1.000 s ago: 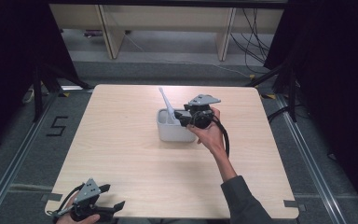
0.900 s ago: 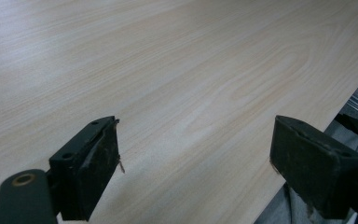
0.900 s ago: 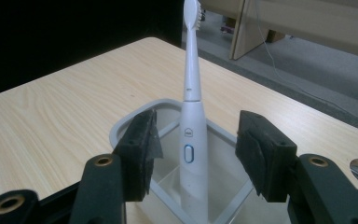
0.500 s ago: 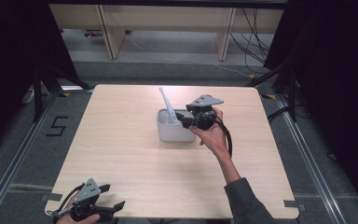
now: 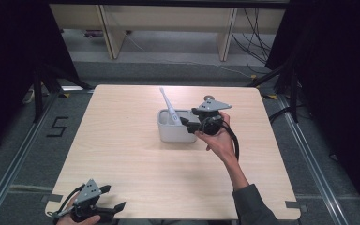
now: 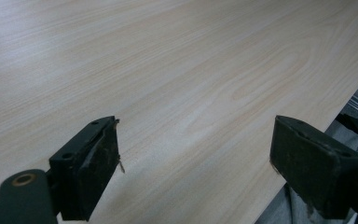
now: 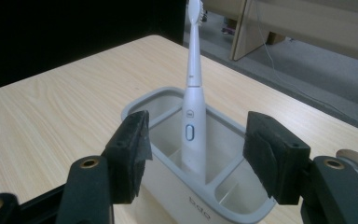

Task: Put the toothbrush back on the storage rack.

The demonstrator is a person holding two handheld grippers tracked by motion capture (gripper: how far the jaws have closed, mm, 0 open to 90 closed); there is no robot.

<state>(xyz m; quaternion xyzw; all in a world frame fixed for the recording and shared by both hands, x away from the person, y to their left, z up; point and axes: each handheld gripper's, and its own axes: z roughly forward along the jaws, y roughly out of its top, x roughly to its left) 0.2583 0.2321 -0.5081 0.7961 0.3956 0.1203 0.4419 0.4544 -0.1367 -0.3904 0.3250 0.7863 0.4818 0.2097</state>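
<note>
This looks like a lab or recording studio set up for capturing handling work. A pale wood-grain tabletop [image 5: 131, 154] stands alone on grey carpet floor [image 5: 23, 154], flanked by metal floor rails [image 5: 9, 173] and dark curtained sides [image 5: 9, 61]. A black numeral "5" floor marking [image 5: 58, 126] lies beside the left rail, black cables [image 5: 258, 33] trail near a light wooden shelf frame [image 5: 108, 28], and tape patches [image 5: 293, 205] mark the tabletop corners.

Pale wood-grain table [image 5: 136, 154] (matt), glossy white plastic toothbrush [image 7: 194, 126], smooth grey-white plastic holder [image 7: 242, 205]
</note>
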